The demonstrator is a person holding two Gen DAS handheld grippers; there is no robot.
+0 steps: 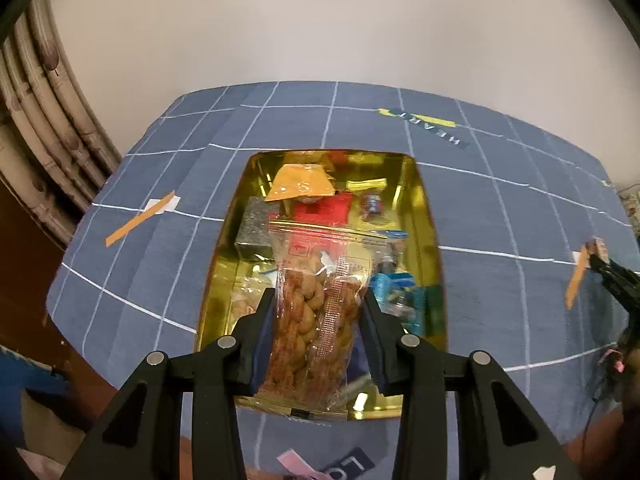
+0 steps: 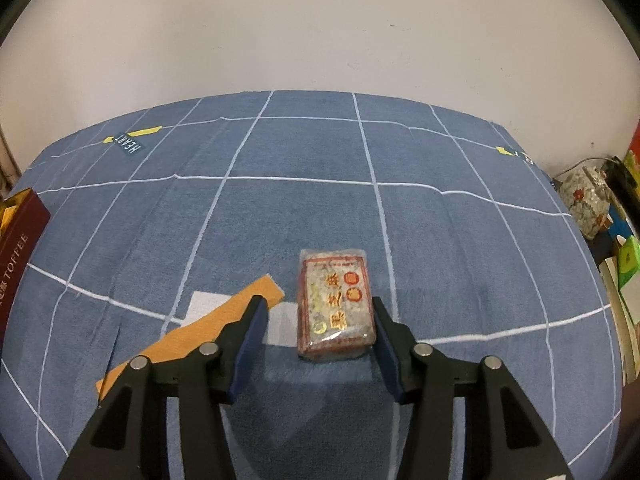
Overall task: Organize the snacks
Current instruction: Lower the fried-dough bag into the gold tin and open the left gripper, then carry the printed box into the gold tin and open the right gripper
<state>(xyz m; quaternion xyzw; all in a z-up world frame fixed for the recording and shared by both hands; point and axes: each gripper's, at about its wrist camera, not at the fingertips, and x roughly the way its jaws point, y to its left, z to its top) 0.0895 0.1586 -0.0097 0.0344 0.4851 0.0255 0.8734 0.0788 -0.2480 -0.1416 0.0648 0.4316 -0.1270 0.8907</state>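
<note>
Twist pack over the tin; rice cake waiting on the cloth.

Left gripper [image 1: 318, 328] clamped on the twist pack [image 1: 316, 312], held above the tin [image 1: 430, 216], already crowded with snacks. Right gripper [image 2: 316, 334] parted around the rice cake [image 2: 336, 304] on the cloth [image 2: 280, 200], right pad touching, left pad clear, so not yet gripped. Likely trouble: pack dropped onto the heap and sliding out over the rim; cake skidding sideways under uneven closing.

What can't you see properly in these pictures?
- Left wrist view: the gold tin's near snacks hide behind the twisted-snack bag held in the left gripper.
- Right wrist view: the red toffee box is cut off by the left edge.
- Right wrist view: writing on the wrapped block is too small.
</note>
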